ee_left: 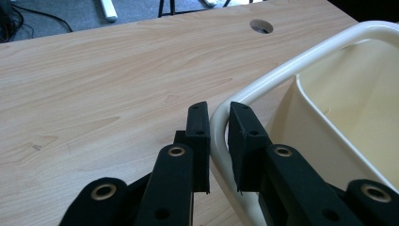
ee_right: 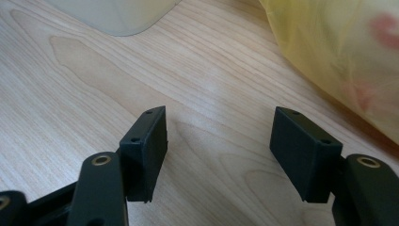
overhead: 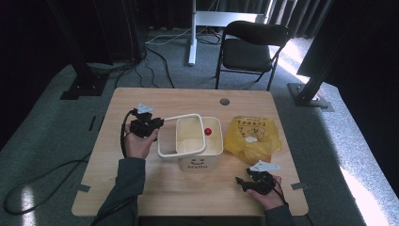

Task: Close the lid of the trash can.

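Your left gripper clamped on cream ring frame beside bin. Your right gripper jaws apart, empty, near yellow bag.

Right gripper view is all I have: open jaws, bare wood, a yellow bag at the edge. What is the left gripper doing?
Observer: The left gripper is shut on the cream ring, which sits half off the bin's top.
Operator: Anything inside the bin?
Observer: A small red round object lies inside the bin.
Operator: Is the bag in the bin?
Observer: No, the yellow bag lies crumpled on the table, right of the bin.
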